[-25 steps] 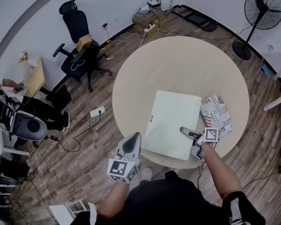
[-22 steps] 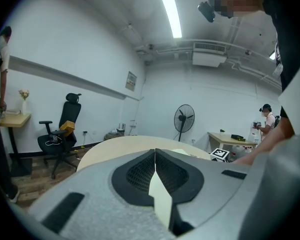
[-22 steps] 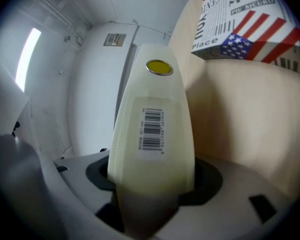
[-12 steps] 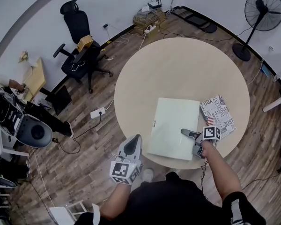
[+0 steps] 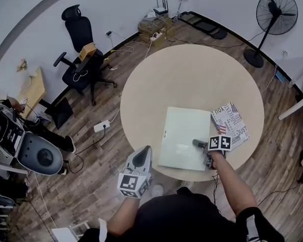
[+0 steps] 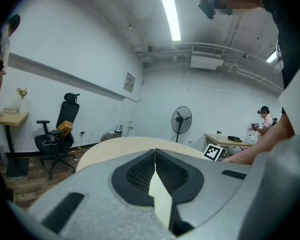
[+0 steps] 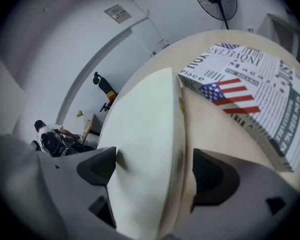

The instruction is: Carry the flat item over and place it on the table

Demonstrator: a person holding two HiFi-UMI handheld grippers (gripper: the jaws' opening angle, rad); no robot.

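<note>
Flat item (image 5: pixel 182 135) on table (image 5: pixel 187 74) (near edge)

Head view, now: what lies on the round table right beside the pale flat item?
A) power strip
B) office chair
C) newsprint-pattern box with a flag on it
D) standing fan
C: the newsprint-pattern box lies on the round table just to the right of the pale flat item in the head view, and the right gripper view shows its flag print next to the item's edge.
</note>
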